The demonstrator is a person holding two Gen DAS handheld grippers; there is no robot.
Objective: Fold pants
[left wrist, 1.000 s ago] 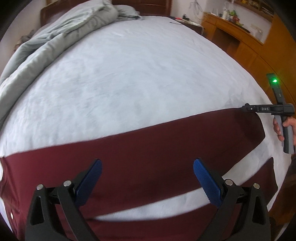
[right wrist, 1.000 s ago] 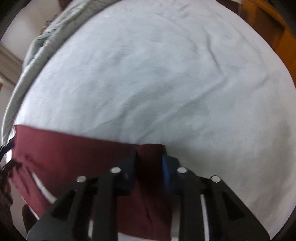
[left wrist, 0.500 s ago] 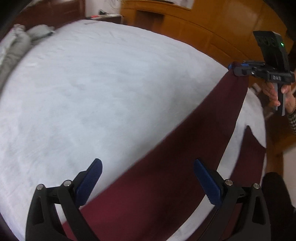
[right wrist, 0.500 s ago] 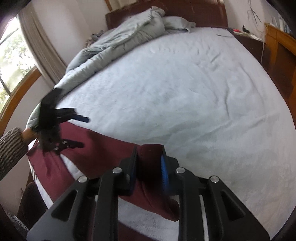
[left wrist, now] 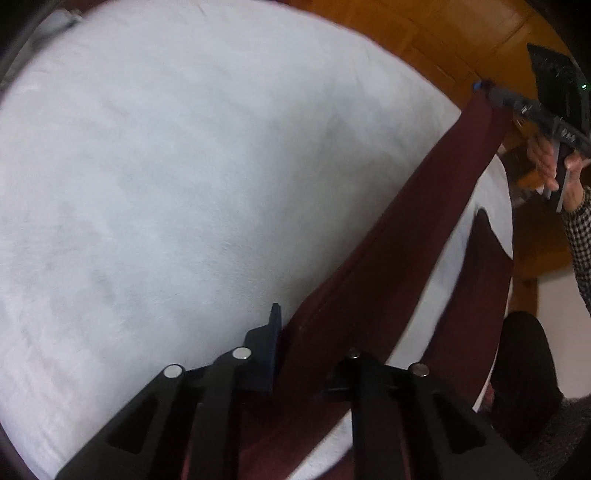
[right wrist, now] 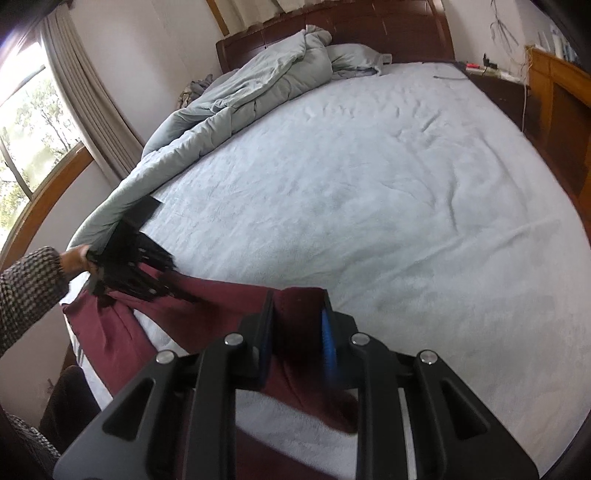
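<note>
The dark red pants [left wrist: 402,236] lie along the near edge of a bed [left wrist: 184,166] covered by a pale sheet, and both tongs grip them. In the left wrist view the left tongs [left wrist: 310,332] are at six o'clock, closed on the cloth: the upper leg rises between the two fingers, with the left blue pad [left wrist: 274,332] pressed against its edge, while the right pad is hidden behind the fabric. From there the leg runs taut toward one o'clock, where the right tongs [left wrist: 484,88] pinch its far end, held by a hand [left wrist: 550,166] in a checked sleeve. The second leg [left wrist: 476,280] lies on the sheet at about four o'clock, apart from the lifted one, with a strip of sheet between them. In the right wrist view the right tongs [right wrist: 297,332] sit at six o'clock, clamped on the hem of the pants [right wrist: 221,295], which fills the narrow gap between the fingers and hangs below them. The cloth stretches toward nine o'clock to the blurred left tongs [right wrist: 147,277]. A rumpled grey quilt [right wrist: 240,92] is bunched from eleven to nine o'clock, against the wooden headboard [right wrist: 369,29]. A curtained window [right wrist: 33,122] stands at ten o'clock.
</note>
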